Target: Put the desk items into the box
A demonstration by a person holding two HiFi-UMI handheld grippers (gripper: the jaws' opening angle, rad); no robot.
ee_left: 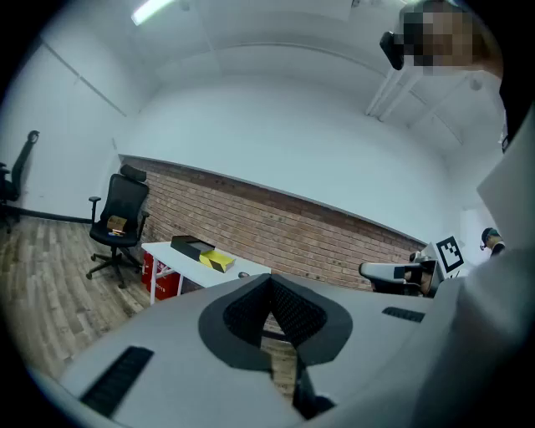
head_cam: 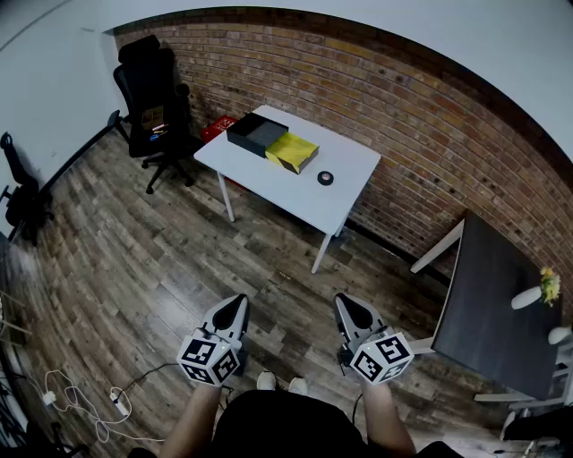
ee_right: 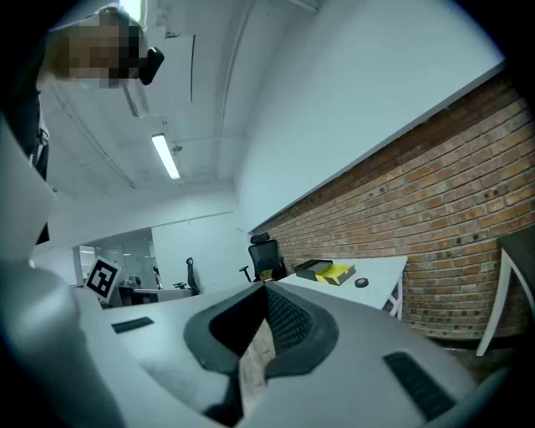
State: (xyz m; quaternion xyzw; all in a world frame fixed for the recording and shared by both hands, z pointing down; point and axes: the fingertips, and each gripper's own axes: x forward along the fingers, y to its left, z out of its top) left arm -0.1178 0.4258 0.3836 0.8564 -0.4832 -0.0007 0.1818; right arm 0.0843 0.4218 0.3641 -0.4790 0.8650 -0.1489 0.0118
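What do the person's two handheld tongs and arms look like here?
The left tongs and right tongs match: light grey tapering bodies with black ribbed pads inside the tips, each carrying a white cube printed with black square markers. The forearms show no sleeves; the person wears black clothing.

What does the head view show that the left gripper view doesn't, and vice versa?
Only the head view: the dark grey table at the right with a white vase of yellow flowers, white cables on the wooden floor, and the left gripper from outside.
Only the left gripper view: the ceiling strip light and its own jaws, together with nothing between them.
Both: the white table by the brick wall, the black rectangular box, the flat yellow box, the small black round item, the black office chair and the right gripper.
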